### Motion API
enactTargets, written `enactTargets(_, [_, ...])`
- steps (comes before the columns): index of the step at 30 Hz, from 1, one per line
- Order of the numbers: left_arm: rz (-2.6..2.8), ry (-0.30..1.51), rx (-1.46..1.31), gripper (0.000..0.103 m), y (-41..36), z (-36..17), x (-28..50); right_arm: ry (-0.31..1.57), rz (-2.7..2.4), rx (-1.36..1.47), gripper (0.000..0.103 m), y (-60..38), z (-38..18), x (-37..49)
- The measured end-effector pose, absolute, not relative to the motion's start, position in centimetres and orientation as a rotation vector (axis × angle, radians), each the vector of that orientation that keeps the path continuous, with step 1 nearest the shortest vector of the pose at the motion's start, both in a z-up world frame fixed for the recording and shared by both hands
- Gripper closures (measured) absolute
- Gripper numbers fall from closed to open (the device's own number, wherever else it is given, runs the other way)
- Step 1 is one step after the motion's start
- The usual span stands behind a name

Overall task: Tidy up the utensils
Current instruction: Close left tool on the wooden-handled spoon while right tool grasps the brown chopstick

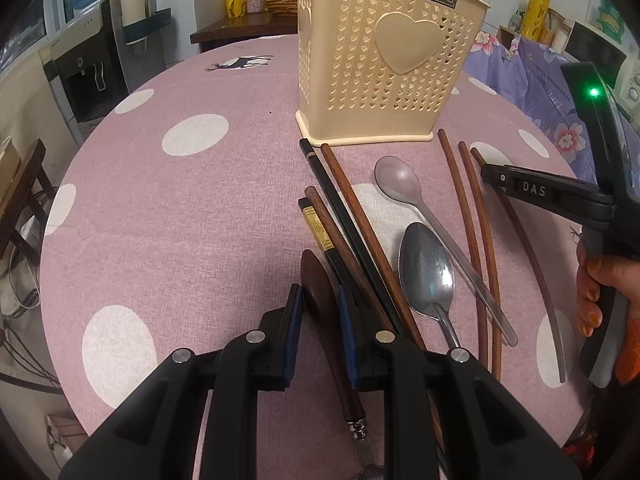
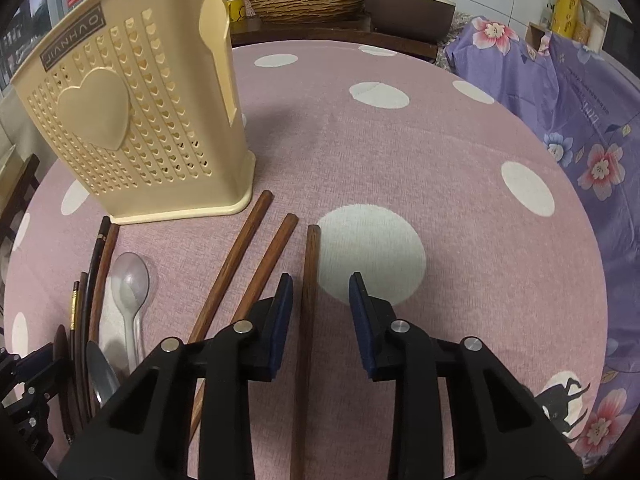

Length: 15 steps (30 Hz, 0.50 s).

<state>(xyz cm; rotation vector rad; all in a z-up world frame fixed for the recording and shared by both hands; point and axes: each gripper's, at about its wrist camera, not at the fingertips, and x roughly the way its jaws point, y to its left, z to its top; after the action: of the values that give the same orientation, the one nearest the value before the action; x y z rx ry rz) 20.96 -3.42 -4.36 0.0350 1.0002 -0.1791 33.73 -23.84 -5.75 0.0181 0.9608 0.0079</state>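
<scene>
A cream perforated utensil holder (image 1: 380, 60) stands on the pink polka-dot table; it also shows in the right wrist view (image 2: 132, 120). In front of it lie several chopsticks and spoons. My left gripper (image 1: 318, 300) is open, its pads on either side of a dark wooden-handled spoon (image 1: 320, 292) lying on the cloth. Beside it lie black and brown chopsticks (image 1: 352, 232), a steel spoon (image 1: 426, 272) and a pale spoon (image 1: 396, 180). My right gripper (image 2: 320, 292) is open around a brown chopstick (image 2: 308, 300), which lies nearer the left pad.
Two more brown chopsticks (image 2: 248, 264) lie left of my right gripper. A purple floral cloth (image 2: 580, 120) covers something at the table's right. A woven basket (image 2: 308, 0) and bottles stand on a shelf behind. A water dispenser (image 1: 88, 68) stands far left.
</scene>
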Motion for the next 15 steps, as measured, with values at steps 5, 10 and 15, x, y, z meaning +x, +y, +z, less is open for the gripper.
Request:
enactTargets(5, [-0.18, 0.989, 0.057, 0.084, -3.7, -4.4, 20.8, 0.952, 0.015, -0.027, 0.092, -22.5, -5.6, 33.6])
enactTargets(10, [-0.192, 0.988, 0.055, 0.084, -3.5, -4.4, 20.9, 0.956, 0.03, -0.012, 0.095, -22.7, -5.5, 33.7])
enactTargets(15, [-0.205, 0.981, 0.037, 0.086, -3.3, -4.3, 21.0, 0.949, 0.084, 0.074, 0.095, -23.8, -5.4, 33.7])
